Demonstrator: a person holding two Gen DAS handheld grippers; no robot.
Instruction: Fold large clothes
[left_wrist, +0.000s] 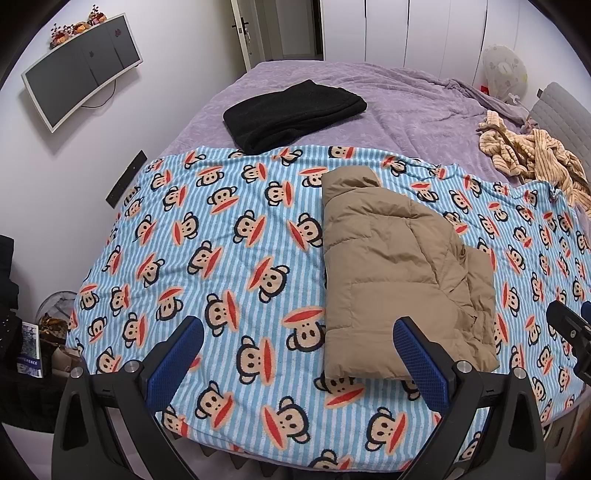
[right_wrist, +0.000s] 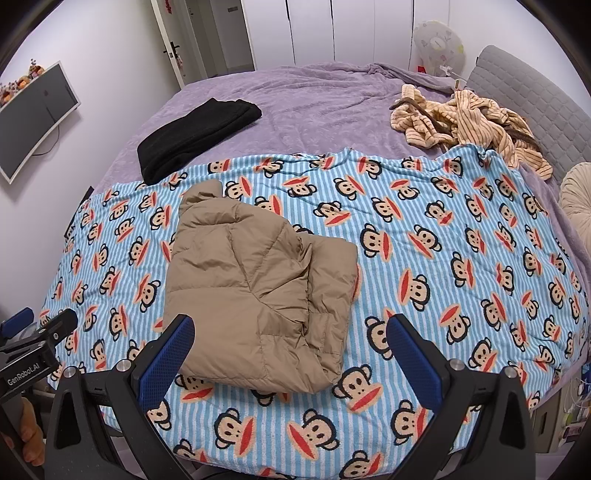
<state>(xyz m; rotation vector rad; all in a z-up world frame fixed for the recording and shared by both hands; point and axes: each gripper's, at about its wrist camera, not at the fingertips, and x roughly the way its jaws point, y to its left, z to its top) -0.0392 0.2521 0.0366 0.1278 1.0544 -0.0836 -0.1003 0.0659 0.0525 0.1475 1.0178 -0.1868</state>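
Note:
A tan puffer jacket (left_wrist: 395, 266) lies folded into a long bundle on the blue striped monkey-print blanket (left_wrist: 229, 258); it also shows in the right wrist view (right_wrist: 255, 280) on that blanket (right_wrist: 424, 258). My left gripper (left_wrist: 297, 332) is open and empty, held above the blanket's near edge, with its right finger over the jacket's near end. My right gripper (right_wrist: 290, 330) is open and empty, with the jacket's near end between its fingers but below them. Each gripper shows at the edge of the other's view.
A folded black garment (left_wrist: 291, 114) lies on the purple bedspread (left_wrist: 406, 103) behind the blanket. A crumpled beige striped garment (right_wrist: 465, 118) lies at the far right by the grey headboard (right_wrist: 535, 96). A monitor (left_wrist: 81, 70) hangs on the left wall.

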